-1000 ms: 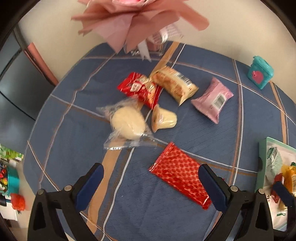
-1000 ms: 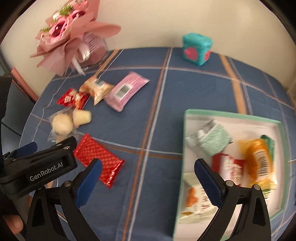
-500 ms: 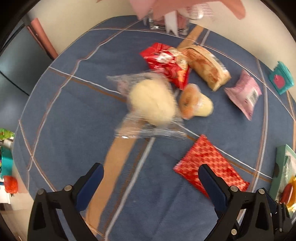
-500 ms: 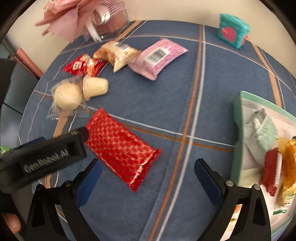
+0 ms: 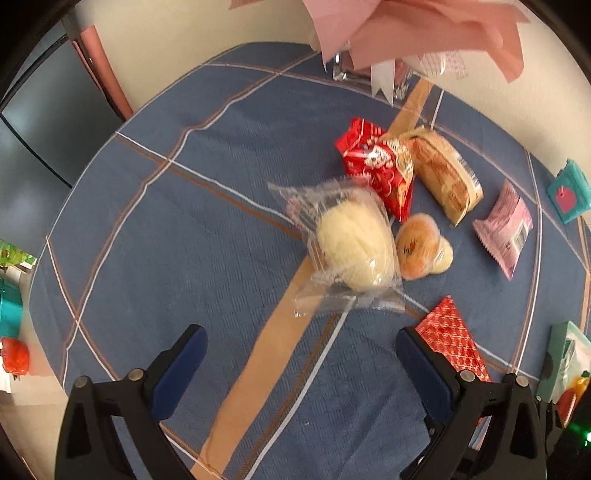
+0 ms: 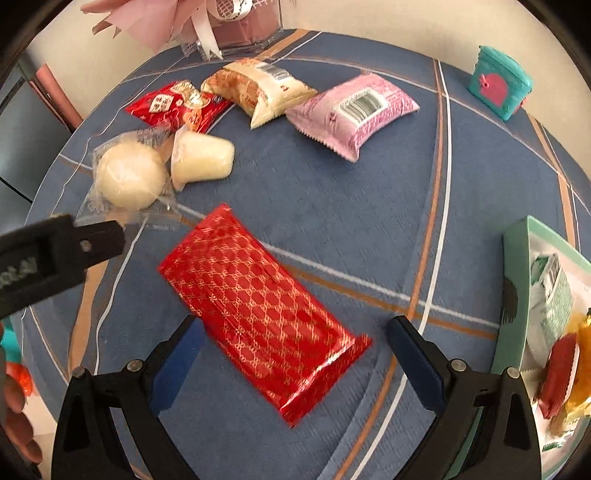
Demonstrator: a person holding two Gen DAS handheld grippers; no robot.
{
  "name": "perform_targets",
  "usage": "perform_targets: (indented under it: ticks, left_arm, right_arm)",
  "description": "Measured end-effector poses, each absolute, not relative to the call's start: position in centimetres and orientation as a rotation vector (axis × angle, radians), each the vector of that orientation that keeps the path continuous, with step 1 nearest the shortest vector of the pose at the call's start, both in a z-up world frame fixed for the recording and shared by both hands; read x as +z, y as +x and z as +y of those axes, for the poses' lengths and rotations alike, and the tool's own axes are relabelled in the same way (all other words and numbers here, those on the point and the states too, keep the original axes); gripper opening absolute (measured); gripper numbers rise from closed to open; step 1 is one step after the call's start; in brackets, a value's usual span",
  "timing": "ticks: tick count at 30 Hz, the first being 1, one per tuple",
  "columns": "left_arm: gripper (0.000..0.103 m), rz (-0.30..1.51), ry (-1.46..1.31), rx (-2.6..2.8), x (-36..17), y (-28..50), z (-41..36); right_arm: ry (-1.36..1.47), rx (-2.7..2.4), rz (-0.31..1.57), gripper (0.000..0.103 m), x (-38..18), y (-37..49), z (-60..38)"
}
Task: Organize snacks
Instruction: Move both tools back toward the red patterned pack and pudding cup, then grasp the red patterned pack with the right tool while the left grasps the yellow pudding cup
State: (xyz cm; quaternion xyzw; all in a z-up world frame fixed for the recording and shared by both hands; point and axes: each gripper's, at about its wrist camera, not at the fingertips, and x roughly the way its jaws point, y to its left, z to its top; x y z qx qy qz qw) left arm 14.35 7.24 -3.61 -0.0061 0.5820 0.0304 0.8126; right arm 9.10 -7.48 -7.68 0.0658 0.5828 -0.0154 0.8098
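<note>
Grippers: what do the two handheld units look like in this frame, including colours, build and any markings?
Both match: the left gripper and right gripper have black angular plastic arms with silver pivot screws and dark blue finger pads. Seen from the right wrist view, the left unit's black body carries white lettering, only partly visible. A green indicator light glows at the frame edge.

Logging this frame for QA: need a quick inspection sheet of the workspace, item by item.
Surface: blue plaid tablecloth, flat.
Job's things: red patterned packet, clear-wrapped bun, jelly cup, red snack bag, tan bread pack and pink packet loose; green box at right holds several snacks.
Clutter: pink bouquet, teal case.
Grippers: right gripper open over the red patterned packet; left gripper open before the bun.
Cables: nothing seen.
Surroundings: cream wall.
</note>
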Motion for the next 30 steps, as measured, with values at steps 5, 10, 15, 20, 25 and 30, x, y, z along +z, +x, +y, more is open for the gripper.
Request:
perform_targets:
  ticks: [5,10,15,20,25,30]
  left_arm:
    - [0.103,1.189,-0.029,0.039,-2.8,14.6,6.7]
    - [0.103,1.119,-0.029,-0.006,-1.9,14.9,5.2]
    - [0.103,1.125,-0.006,-0.058,-1.1,15.4,3.4]
    - [0.095,1.08,0.02,-0.128,-0.7,15.9,1.3]
    - [0.088,1.067,0.035,-0.167,-1.0,16.9,-0.4]
    - [0.081,1.084,0.06,-0.182,-2.3,18.2,-1.8]
  right_arm:
    - [0.16,-0.079,1.226,0.1,-7.5,9.9,-8.7]
    - [0.169,-0.116,1.222,0.1,-7.5,9.8,-9.7]
    - [0.179,-0.156,1.223,0.1,-7.4,9.6,-10.9]
    - [0.213,-0.177,1.208,0.092,-7.3,9.4,-12.1]
    - [0.23,-0.194,1.186,0.076,-6.9,9.8,-13.2]
    - [0.247,-0.223,1.166,0.052,-6.5,10.5,-15.1]
